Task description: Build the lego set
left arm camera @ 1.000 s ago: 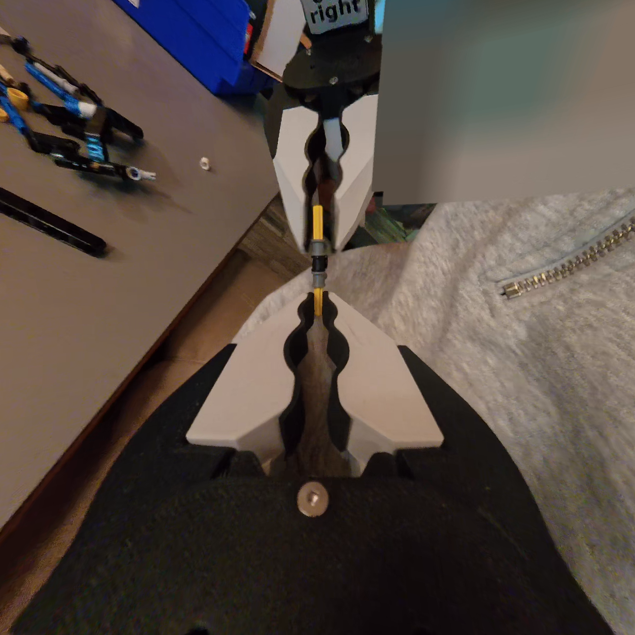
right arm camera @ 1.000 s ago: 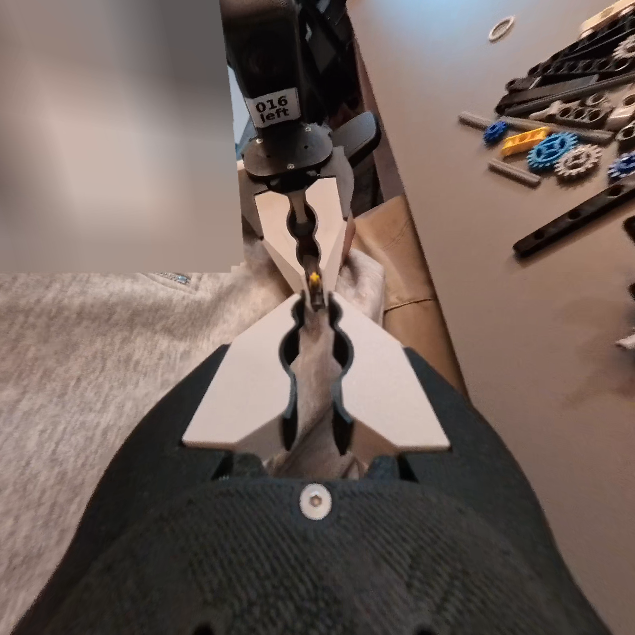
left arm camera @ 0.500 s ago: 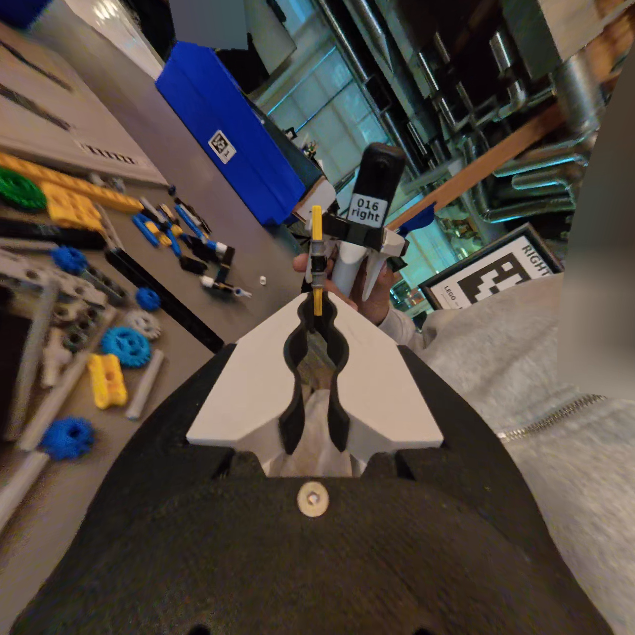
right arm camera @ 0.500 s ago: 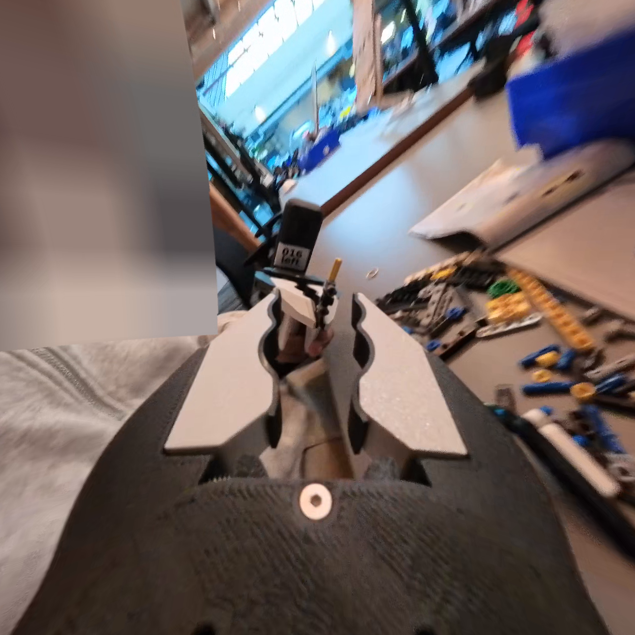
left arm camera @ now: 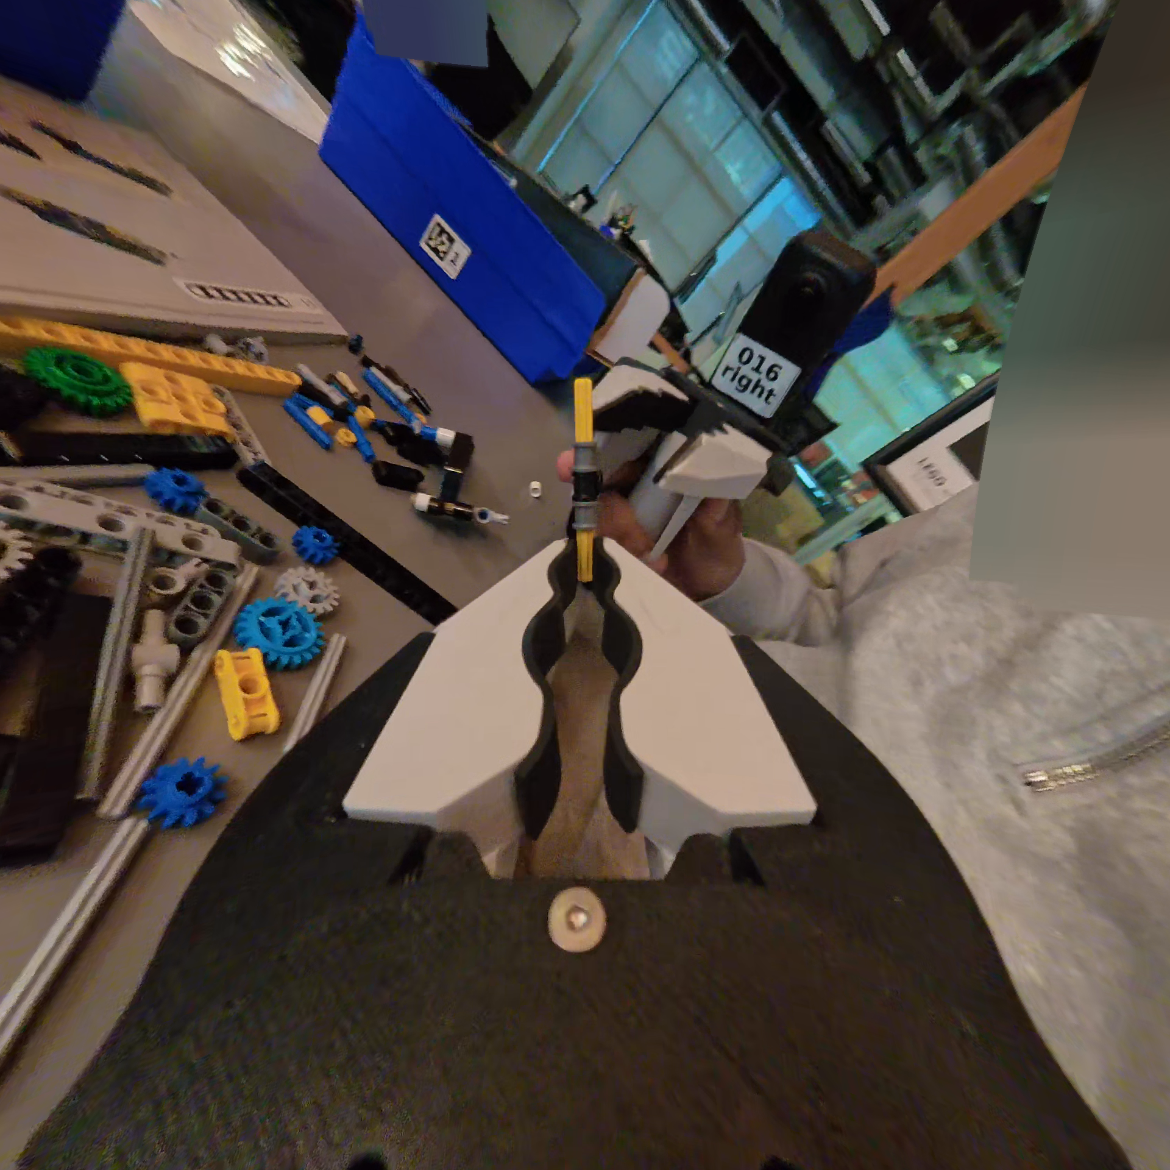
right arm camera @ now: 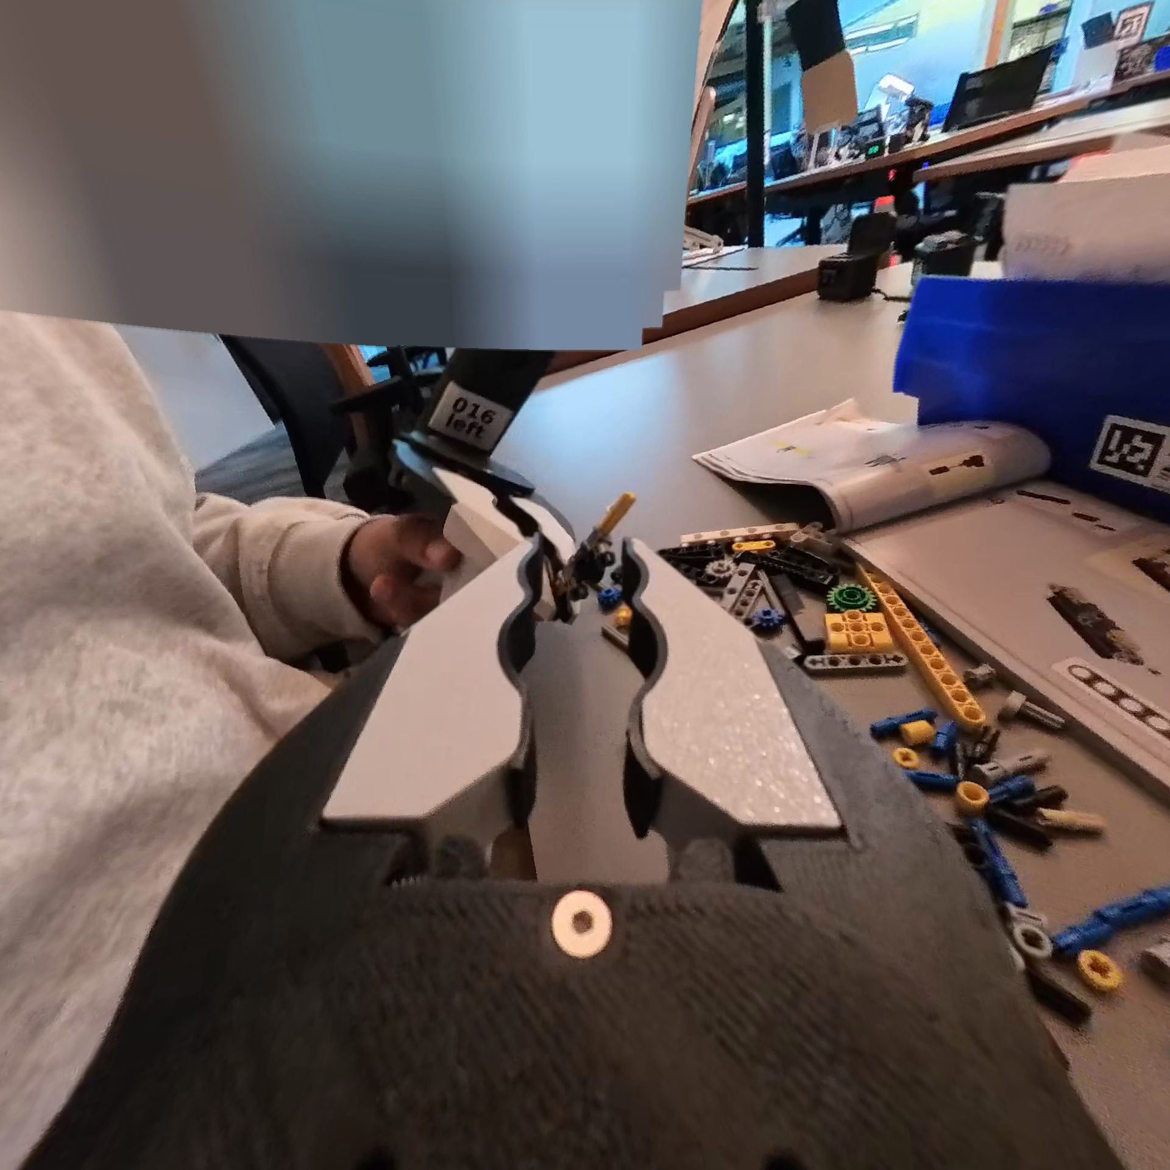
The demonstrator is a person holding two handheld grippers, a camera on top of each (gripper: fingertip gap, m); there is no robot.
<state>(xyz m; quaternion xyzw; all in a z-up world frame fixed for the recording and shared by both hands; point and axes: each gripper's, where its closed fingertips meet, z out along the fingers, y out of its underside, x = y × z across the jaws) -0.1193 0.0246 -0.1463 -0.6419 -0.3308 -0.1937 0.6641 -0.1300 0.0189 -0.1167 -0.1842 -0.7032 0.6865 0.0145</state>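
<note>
With the thin yellow axle carrying grey and black bushes (left arm camera: 583,481) pinched upright in the left gripper (left arm camera: 583,573) off the grey table (left arm camera: 354,240), keep grip firm; right gripper (right arm camera: 581,557) spread, empty; regrasp squarely.

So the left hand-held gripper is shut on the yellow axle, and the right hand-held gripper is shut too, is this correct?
Not quite. The left hand-held gripper is shut on the yellow axle, but the right hand-held gripper is open and holds nothing; the right wrist view shows the gap between its fingers.
</note>
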